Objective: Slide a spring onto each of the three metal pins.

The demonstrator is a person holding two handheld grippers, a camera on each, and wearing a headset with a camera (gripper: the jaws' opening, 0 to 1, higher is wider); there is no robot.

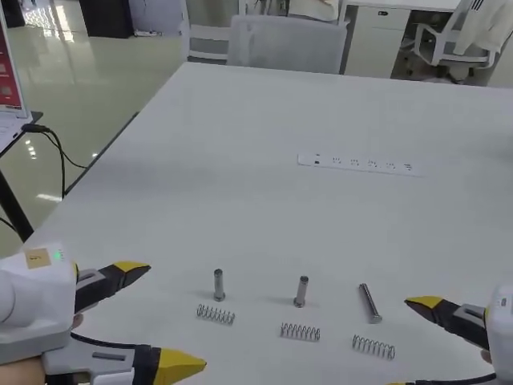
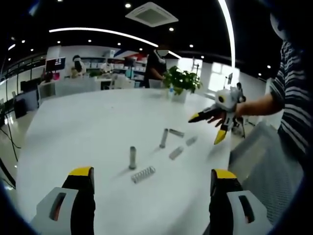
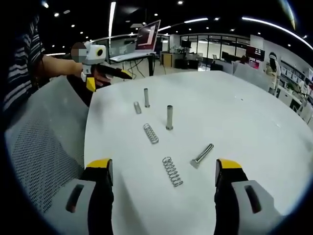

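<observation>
While all three springs lie loose on the table (image 1: 264,120), each sits off its pin. The left spring (image 1: 216,314) rests just in front of the left pin (image 1: 218,285), which stands upright. The middle spring (image 1: 300,331) lies in front of the middle pin (image 1: 301,291), also upright. The right spring (image 1: 373,346) lies near the right pin (image 1: 369,303), which is flat on its side. Whether any spring actually touches its pin I can't quite make out. My left gripper (image 1: 164,317) hovers at the left end of the row, its yellow-tipped fingers (image 1: 120,274) spread wide and holding nothing. My right gripper (image 1: 410,343) hangs at the right end, beside the lying pin, its fingers likewise released and empty. Farther back on the table sits a white power strip (image 1: 357,164), and beyond the far edge stands a grey chair (image 1: 288,44)
</observation>
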